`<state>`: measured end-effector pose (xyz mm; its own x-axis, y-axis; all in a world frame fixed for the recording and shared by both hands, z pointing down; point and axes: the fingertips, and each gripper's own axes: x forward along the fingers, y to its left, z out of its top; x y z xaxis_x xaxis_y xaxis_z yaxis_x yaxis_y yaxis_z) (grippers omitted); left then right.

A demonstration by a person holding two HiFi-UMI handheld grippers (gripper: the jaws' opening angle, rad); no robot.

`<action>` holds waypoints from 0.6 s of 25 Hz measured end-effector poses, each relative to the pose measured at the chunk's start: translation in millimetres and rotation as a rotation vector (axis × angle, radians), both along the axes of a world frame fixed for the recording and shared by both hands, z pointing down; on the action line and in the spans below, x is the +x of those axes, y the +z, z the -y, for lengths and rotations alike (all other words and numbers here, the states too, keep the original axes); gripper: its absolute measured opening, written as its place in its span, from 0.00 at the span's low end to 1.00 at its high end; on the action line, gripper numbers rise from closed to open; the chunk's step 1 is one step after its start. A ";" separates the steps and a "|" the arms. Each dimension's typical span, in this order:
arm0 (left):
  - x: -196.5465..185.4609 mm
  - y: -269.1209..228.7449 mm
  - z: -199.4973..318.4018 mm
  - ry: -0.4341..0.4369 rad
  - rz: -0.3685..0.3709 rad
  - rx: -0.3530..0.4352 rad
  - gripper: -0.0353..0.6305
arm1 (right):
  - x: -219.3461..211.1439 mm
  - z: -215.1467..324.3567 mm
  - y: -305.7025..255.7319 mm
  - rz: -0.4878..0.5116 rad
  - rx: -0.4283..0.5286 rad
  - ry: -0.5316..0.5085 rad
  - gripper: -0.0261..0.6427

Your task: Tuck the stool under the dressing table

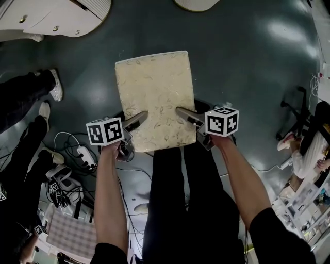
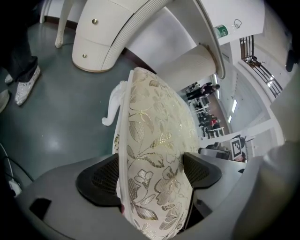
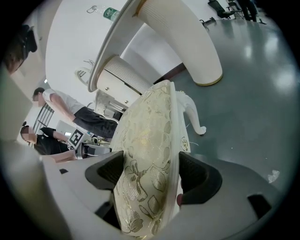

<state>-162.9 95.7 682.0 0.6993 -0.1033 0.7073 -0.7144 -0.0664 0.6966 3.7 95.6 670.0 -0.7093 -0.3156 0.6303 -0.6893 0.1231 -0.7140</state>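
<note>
The stool (image 1: 154,95) has a cream seat cushion with a gold floral pattern and stands on the dark floor in front of me. My left gripper (image 1: 135,121) is shut on its near left edge, and my right gripper (image 1: 184,114) is shut on its near right edge. The left gripper view has the cushion (image 2: 154,159) pinched between both black pads, with a curved white stool leg (image 2: 112,108) beyond. The right gripper view gives the same clamp on the cushion (image 3: 145,154). The white dressing table (image 1: 51,18) lies ahead at the upper left, and its curved base (image 2: 108,37) is seen beyond the stool.
A person's legs and white shoes (image 1: 54,85) stand at the left. Cables and a power strip (image 1: 82,152) lie on the floor near my left hand. A chair base (image 1: 299,111) and more gear are at the right. Another white base (image 1: 196,4) is at the top.
</note>
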 end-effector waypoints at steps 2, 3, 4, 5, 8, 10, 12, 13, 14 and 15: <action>-0.4 -1.9 1.2 -0.008 -0.006 0.005 0.69 | 0.0 1.8 -2.7 -0.004 0.011 0.004 0.53; -1.2 -3.2 2.0 -0.014 -0.008 0.009 0.69 | -0.4 3.3 -4.4 -0.005 0.020 0.007 0.53; -2.2 -4.5 2.9 -0.019 -0.008 0.014 0.69 | -1.3 5.0 -5.8 -0.006 0.028 0.010 0.53; -3.4 -5.7 4.3 -0.022 -0.008 0.020 0.69 | -2.3 6.9 -6.8 -0.006 0.034 0.010 0.53; -6.3 -7.0 11.7 -0.018 -0.008 0.030 0.69 | -6.0 13.9 -8.0 -0.016 0.042 0.004 0.53; -10.1 -6.5 16.3 -0.017 -0.009 0.024 0.69 | -9.7 19.3 -8.2 -0.022 0.045 0.002 0.53; -12.8 -6.8 26.5 -0.025 -0.005 0.028 0.69 | -11.5 30.1 -8.6 -0.021 0.055 0.002 0.53; -12.3 -7.1 33.5 -0.031 -0.005 0.035 0.69 | -10.9 37.1 -9.1 -0.019 0.062 0.004 0.53; -11.4 -7.6 40.7 -0.038 -0.005 0.041 0.69 | -9.8 44.4 -9.6 -0.017 0.069 0.006 0.53; -10.6 -8.2 47.3 -0.047 -0.005 0.047 0.69 | -9.0 51.6 -10.0 -0.014 0.075 0.007 0.53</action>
